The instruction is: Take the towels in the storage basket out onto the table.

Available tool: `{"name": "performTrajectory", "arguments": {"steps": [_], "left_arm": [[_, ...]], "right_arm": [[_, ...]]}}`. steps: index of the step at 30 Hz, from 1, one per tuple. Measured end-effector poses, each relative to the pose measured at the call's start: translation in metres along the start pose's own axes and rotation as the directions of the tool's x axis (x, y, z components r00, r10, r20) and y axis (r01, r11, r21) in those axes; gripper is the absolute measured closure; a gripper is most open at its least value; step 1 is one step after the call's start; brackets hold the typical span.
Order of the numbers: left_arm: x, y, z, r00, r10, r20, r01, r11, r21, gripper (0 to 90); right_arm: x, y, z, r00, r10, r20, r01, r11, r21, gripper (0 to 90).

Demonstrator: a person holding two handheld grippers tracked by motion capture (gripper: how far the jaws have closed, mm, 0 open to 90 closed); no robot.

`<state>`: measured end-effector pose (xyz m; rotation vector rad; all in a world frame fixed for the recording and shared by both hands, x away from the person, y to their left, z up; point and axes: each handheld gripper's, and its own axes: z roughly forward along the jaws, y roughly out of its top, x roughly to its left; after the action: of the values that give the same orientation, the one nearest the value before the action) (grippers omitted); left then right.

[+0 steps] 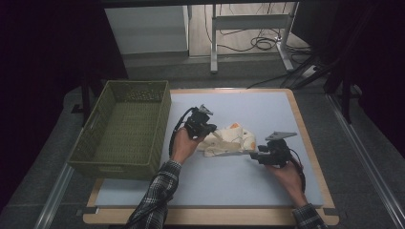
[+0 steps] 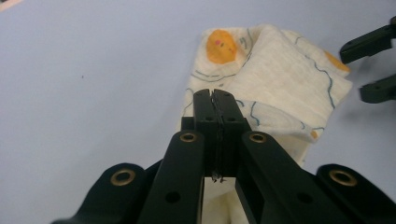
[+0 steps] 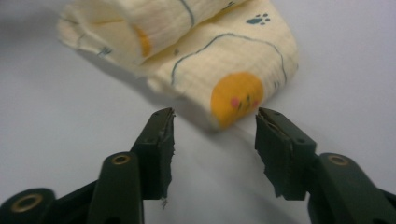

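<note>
Cream muslin cloth (image 1: 229, 141), folded, lies mid-mat on pale blue table (image 1: 267, 107), bare surface all round, well apart from edges. Left gripper (image 2: 215, 100) jaws pressed together over cloth's near fold (whether fabric is pinched, cannot tell). Right gripper (image 3: 214, 128) jaws parted, cloth's orange-printed corner just ahead, untouched. Green wicker basket (image 1: 165, 121) at left edge holds nothing.

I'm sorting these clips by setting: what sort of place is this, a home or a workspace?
Most likely a lab or recording workspace, not a home. A light blue work mat covers a wood-edged table, loose cables lie on the floor by a metal desk frame, and the surroundings are dark, with a woven basket and a folded cloth set out.
</note>
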<state>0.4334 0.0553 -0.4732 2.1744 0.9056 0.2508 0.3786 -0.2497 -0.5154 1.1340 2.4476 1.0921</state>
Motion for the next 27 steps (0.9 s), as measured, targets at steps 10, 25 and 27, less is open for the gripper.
{"name": "performTrajectory", "arguments": {"steps": [10, 25, 27], "left_arm": [[0.01, -0.006, -0.006, 0.9985, -0.007, -0.054, 0.007, 1.0, -0.001, 90.0], [0.045, 0.0, 0.005, 0.9709, -0.127, -0.203, 0.139, 0.9893, 0.045, 74.2], [0.043, -0.003, 0.005, 0.9714, -0.13, -0.199, 0.14, 0.9894, 0.038, 65.7]], "right_arm": [[-0.001, 0.016, 0.002, 0.9993, -0.005, 0.036, 0.005, 1.0, -0.003, 86.6], [-0.061, 0.042, -0.047, 0.984, 0.056, 0.169, -0.054, 0.998, -0.022, 71.5], [-0.063, 0.035, -0.048, 0.9859, 0.067, 0.153, -0.064, 0.998, -0.026, 70.1]]}}
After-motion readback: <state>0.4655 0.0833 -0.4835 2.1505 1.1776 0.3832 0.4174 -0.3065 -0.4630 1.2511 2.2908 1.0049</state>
